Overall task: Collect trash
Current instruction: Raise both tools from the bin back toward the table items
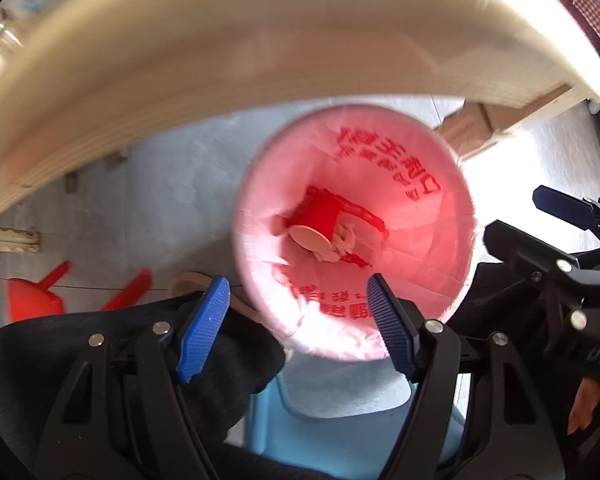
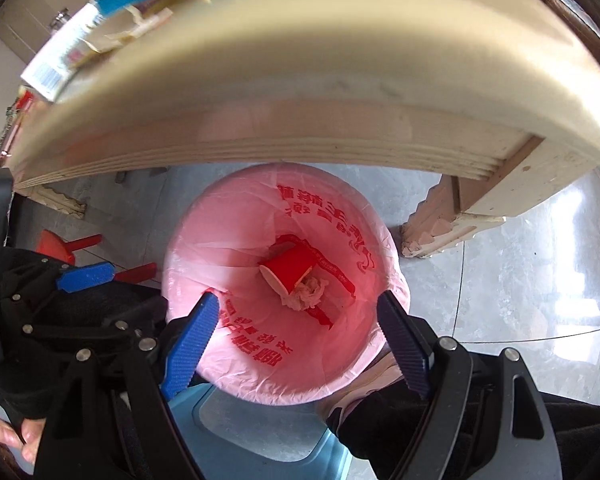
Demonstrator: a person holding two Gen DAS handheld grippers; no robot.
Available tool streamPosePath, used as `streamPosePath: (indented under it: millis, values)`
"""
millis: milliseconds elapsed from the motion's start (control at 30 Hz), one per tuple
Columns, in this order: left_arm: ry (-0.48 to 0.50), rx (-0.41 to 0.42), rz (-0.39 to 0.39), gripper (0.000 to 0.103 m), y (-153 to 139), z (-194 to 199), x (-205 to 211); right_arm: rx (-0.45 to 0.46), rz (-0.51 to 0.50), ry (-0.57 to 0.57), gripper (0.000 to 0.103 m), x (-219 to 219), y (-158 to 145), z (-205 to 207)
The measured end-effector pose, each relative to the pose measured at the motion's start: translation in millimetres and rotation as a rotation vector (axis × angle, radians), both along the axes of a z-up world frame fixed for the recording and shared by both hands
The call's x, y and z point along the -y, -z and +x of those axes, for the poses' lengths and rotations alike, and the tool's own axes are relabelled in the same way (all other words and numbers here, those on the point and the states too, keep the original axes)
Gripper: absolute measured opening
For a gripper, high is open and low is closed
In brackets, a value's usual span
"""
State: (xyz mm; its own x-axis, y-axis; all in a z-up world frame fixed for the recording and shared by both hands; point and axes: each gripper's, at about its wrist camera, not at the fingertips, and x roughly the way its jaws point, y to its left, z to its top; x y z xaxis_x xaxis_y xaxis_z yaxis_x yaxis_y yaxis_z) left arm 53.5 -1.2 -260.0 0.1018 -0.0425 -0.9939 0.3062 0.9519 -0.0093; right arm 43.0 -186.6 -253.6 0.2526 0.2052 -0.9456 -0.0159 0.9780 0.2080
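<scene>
Both views look down: from my left gripper point(image 1: 296, 328), jaws apart and empty, the red cup point(image 1: 314, 220) lies in the pink-lined bin point(image 1: 420, 200). From my right gripper point(image 2: 300, 344), jaws also apart, empty; cup and crumpled tissue point(image 2: 308, 292) inside, beside the bench point(image 2: 300, 80)

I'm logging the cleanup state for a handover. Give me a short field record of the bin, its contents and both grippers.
bin: round, lined with pink bag, on the floor beside the table
contents: red paper cup on its side, crumpled tissue touching it
left gripper: open, empty, above the bin
right gripper: open, empty, above the bin
table top: blue-and-white packet near its far edge
</scene>
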Motion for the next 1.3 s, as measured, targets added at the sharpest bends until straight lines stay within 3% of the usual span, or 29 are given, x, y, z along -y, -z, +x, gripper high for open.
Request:
streamPosePath:
  millis: [133,233,467,733,1000,1300]
  values:
    - [0.008,-0.003,-0.036,0.07,-50,-6,-21,0.045,0.044,-0.019,0.079,6,-40,-7]
    - [0.022,0.0,-0.056,0.075,-90,-5,-35,0.097,0.05,-0.061,0.085,9,-78,-9]
    - [0.097,0.117,0.027,0.083,-193,11,-44,0.224,0.047,-0.242,0.091,6,-185,-1]
    - [0.143,0.106,-0.039,0.084,-274,44,-48,0.237,0.143,-0.447,0.092,1,-272,23]
    - [0.231,0.099,0.048,0.085,-294,67,-31,0.246,0.128,-0.547,0.092,0,-313,58]
    - [0.259,0.042,0.1,0.085,-271,98,-15,0.215,0.092,-0.614,0.092,-9,-303,98]
